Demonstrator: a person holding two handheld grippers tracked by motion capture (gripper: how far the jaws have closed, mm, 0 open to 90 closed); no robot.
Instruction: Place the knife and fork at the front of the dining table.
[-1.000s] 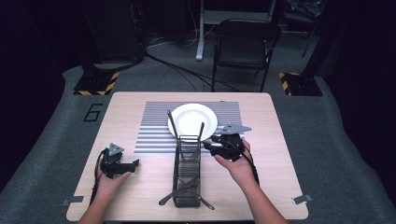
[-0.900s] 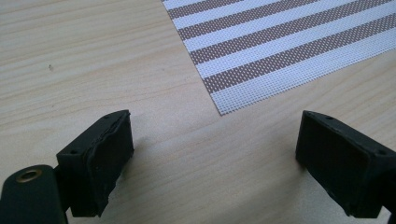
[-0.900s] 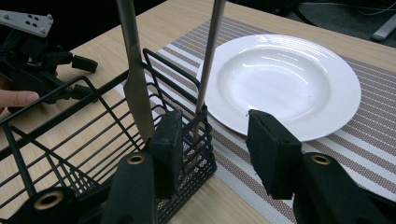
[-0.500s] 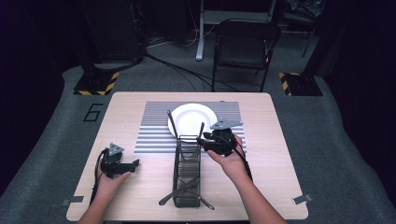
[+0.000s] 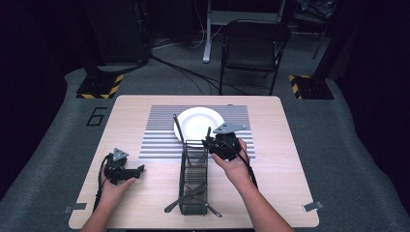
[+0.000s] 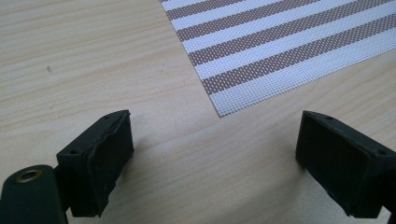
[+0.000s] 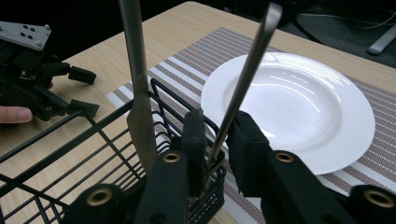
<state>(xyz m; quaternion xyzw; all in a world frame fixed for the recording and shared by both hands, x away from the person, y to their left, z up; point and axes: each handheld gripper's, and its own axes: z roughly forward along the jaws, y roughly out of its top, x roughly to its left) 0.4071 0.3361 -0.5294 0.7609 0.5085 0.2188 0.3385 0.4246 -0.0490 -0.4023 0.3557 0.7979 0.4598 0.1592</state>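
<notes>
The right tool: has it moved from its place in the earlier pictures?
Yes. The right tool moved leftward from beside the white plate to the wire basket.

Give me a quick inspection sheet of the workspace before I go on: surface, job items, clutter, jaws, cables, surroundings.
Surface: wooden table with a striped placemat at the far middle.
Job's things: black wire caddy holds cutlery; a slim utensil handle and a knife stand at its far end; white plate, bare, on the placemat.
Clutter: nothing seen.
Grippers: right gripper has just been closing, its jaws around the slim handle; whether the pads press is unclear. Left gripper rests open over bare wood by the placemat corner.
Cables: one trails from each gripper; more run across the floor behind the table.
Surroundings: folding chair behind the table, dark room, hazard-striped floor plates.
</notes>
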